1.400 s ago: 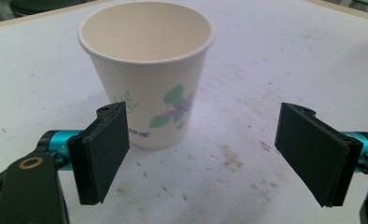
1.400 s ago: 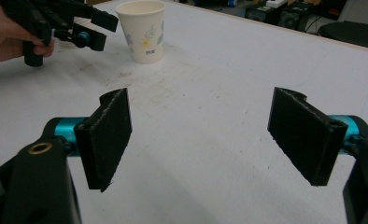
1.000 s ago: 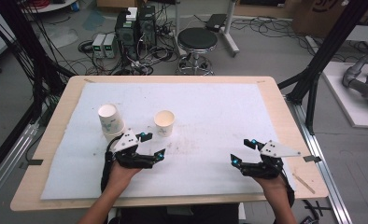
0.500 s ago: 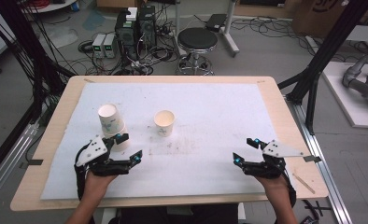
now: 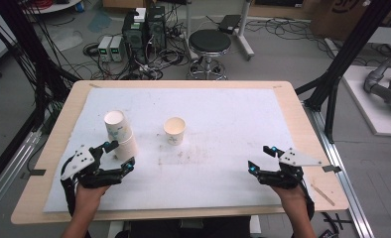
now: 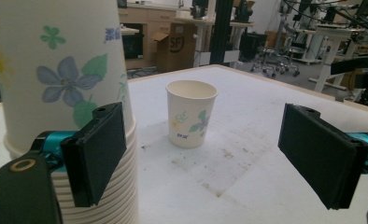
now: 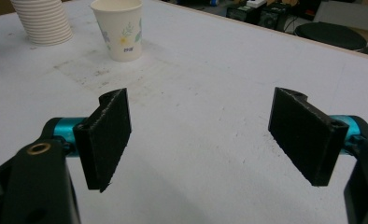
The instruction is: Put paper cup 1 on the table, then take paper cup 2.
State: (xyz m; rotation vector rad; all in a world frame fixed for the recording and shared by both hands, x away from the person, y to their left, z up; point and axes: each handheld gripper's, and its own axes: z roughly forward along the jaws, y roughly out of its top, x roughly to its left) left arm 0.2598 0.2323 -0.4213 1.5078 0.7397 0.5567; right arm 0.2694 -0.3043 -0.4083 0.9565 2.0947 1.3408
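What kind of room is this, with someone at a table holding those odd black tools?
Most likely a robotics lab or workshop. Black frame posts stand round a wooden table, computers and tangled cables cover the floor behind it, and more desks fill the background. On the table are just paper cups.

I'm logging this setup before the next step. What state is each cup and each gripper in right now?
Stack of cups: upright, nested, beside the left gripper's jaw, not gripped.
Single cup: upright, mouth up, nothing visible inside, standing alone on the white mat.
Left gripper: open, jaws have just been opening, nothing between them.
Right gripper: open, holding nothing.
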